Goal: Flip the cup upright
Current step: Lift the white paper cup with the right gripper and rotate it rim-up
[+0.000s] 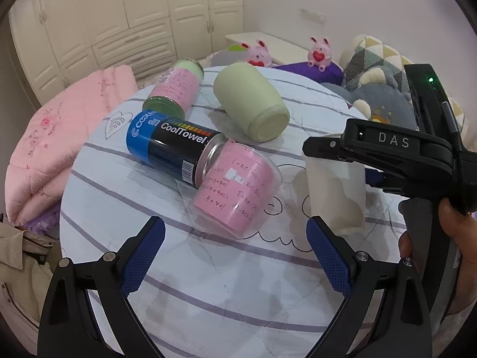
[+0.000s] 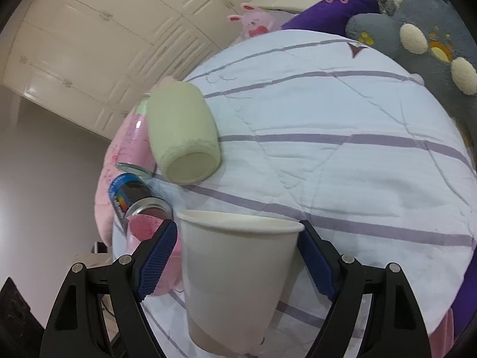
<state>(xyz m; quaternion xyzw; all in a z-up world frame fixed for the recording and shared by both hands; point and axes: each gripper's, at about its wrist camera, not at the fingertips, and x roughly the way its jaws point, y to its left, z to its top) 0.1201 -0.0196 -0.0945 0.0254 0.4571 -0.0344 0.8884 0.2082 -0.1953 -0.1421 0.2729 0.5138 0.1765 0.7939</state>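
A white paper cup [image 2: 235, 280] stands upright on the striped cloth between the fingers of my right gripper [image 2: 238, 253]. The blue pads stand apart from its walls, with a gap on the left and the right pad near the rim. The cup also shows in the left wrist view [image 1: 337, 197], under the right gripper [image 1: 334, 161]. My left gripper [image 1: 235, 253] is open and empty, just in front of a clear cup with a pink paper liner [image 1: 235, 191] lying on its side.
A black and blue CoolTowel can [image 1: 173, 149], a pale green cup [image 1: 250, 104] and a glass jar with pink paper [image 1: 176, 86] lie on the round table [image 1: 208, 298]. A pink quilt [image 1: 44, 149] is left. Plush toys [image 1: 381, 89] are behind.
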